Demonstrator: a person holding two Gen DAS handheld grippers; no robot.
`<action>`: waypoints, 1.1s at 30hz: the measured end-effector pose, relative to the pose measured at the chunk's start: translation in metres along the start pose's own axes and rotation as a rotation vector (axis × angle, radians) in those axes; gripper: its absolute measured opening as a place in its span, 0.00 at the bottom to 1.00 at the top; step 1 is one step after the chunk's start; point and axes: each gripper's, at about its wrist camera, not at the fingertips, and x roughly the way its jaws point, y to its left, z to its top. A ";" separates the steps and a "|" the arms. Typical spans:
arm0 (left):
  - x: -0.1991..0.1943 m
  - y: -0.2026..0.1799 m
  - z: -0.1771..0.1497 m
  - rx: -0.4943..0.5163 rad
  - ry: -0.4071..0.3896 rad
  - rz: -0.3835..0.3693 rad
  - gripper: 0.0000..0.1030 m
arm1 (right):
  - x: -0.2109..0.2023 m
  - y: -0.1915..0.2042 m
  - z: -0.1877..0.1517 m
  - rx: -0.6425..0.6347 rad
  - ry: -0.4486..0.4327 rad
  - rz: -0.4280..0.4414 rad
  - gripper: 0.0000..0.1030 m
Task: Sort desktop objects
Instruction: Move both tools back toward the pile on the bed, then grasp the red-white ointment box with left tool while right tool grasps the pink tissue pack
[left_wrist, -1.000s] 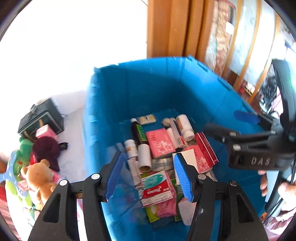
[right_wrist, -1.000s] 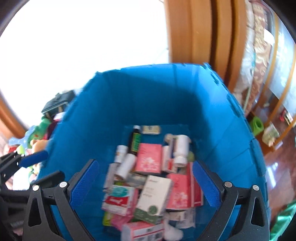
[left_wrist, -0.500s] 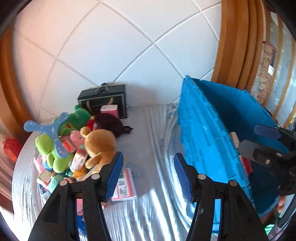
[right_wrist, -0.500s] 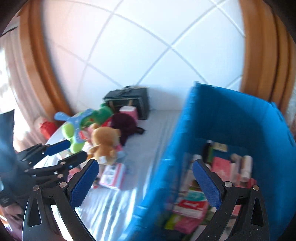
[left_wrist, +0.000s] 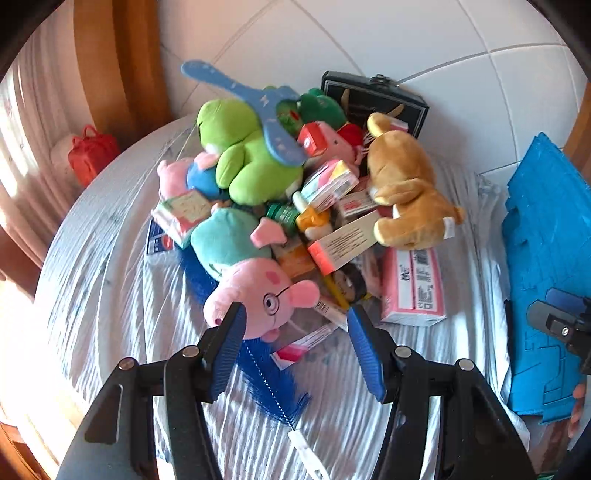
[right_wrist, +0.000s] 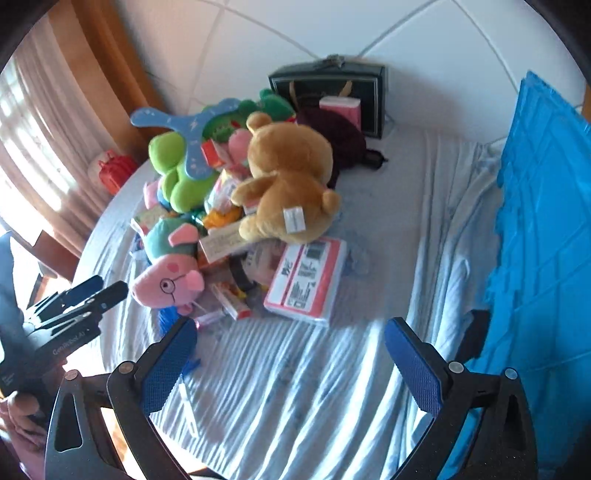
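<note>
Your bench (right_wrist: 295, 387), draped in a wrinkled white cloth, lies bare between the toy pile and the blue crate (right_wrist: 546, 229) along its right edge. Your left tool (left_wrist: 295, 332) hangs half open and empty, its tips just over the pink pig plush (left_wrist: 258, 295) at the pile's near edge. Your right tool (right_wrist: 288, 350) gapes wide, empty, above bare cloth, the barcoded pink-edged box (right_wrist: 306, 280) just ahead.

both wrist cams look steeply down along their own fingers at the round table with the white striped cloth (left_wrist: 110, 280). left one sits close over the heap of plush toys and small boxes (left_wrist: 295, 206); right one hangs further back, nearer the blue plastic crate (right_wrist: 546, 229). both share the heap.
</note>
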 end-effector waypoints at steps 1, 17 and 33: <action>0.008 0.002 -0.006 -0.003 0.009 -0.002 0.54 | 0.014 -0.002 -0.004 0.035 0.025 -0.026 1.00; 0.130 -0.046 -0.015 0.084 0.233 -0.071 0.54 | 0.120 -0.044 -0.021 0.195 0.216 -0.176 1.00; 0.166 -0.053 -0.021 0.144 0.279 -0.160 0.44 | 0.202 -0.049 0.013 0.314 0.282 -0.215 1.00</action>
